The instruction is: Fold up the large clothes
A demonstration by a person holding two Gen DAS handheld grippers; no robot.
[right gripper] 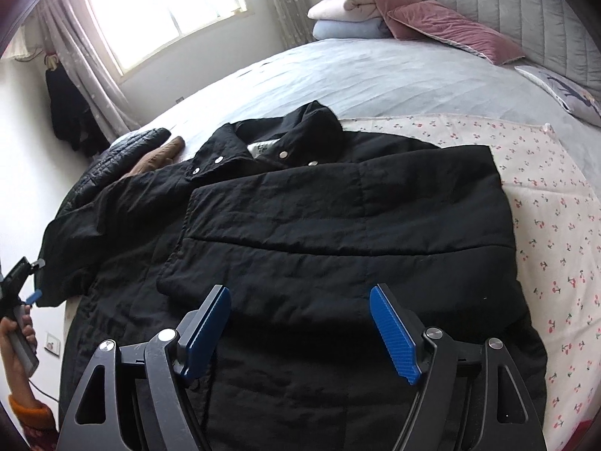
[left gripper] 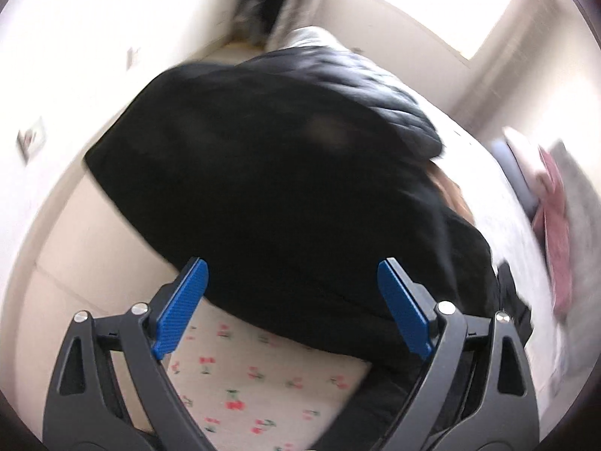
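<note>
A big black coat (right gripper: 300, 225) is spread flat on the bed (right gripper: 375, 71), near the foot edge and reaching to the left edge. It is made of soft quilted cloth with stitched lines across it. One side has been folded over the middle, so a straight edge is seen running across the front. The collar (right gripper: 285, 131) is turned toward the headboard, and small round silver snaps (right gripper: 283, 154) are seen on it. The lowest part of the coat is hidden behind the right tongs (right gripper: 300, 332). In the left wrist view the coat (left gripper: 281, 188) is blurred, and only a dark lump can be made out.

Under the coat a pale sheet with little red cherries (right gripper: 544, 225) is laid, smooth and thin. It is cut off at the right side of the picture. Beside the collar, at the left edge of the bed, a shiny black puffy jacket (right gripper: 124, 150) and a brown piece of cloth (right gripper: 161, 156) are partly hidden by the coat.

The right tongs are held wide apart above the coat, and nothing is gripped between the blue ribbed pads (right gripper: 394, 334). The left tongs (left gripper: 293, 308) are also spread wide and nothing is held; they are seen small at the left side of the right wrist view, in a hand (right gripper: 17, 342) with an orange cuff.

By the gray padded headboard (right gripper: 488, 3), pink velvet pillows (right gripper: 450, 30) and folded blankets (right gripper: 345, 18) are stacked.
</note>
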